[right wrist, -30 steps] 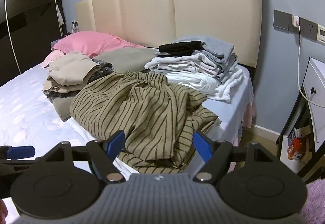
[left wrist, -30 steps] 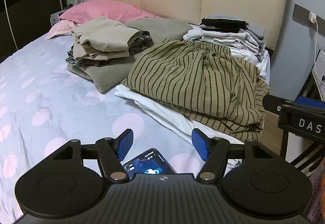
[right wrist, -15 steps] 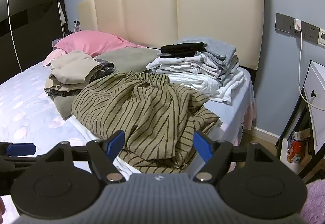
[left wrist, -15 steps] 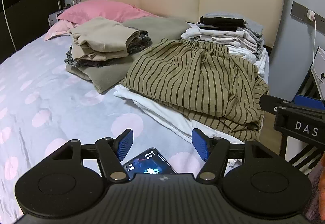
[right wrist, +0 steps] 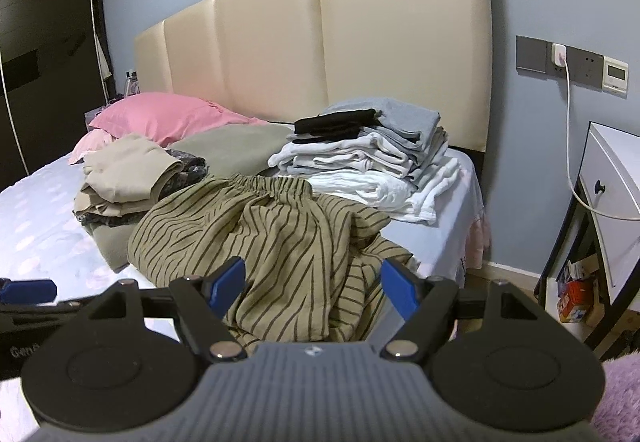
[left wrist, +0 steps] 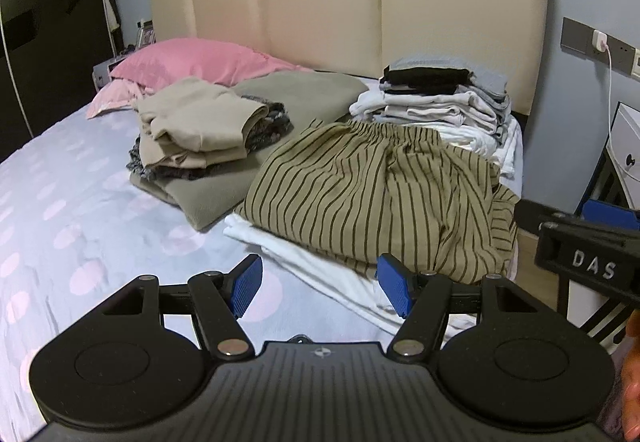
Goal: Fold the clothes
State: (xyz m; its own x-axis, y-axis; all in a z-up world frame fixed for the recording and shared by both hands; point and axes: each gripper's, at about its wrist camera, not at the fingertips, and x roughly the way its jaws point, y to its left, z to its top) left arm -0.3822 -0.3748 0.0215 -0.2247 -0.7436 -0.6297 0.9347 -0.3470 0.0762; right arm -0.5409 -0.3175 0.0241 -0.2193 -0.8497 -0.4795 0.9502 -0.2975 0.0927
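Right wrist: striped garment [right wrist: 280, 242] beyond gripper [right wrist: 314, 286].

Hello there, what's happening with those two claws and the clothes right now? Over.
Left gripper open, empty. Right gripper open, empty. Olive black-striped trousers lie unfolded on white garment. Nothing blocking.
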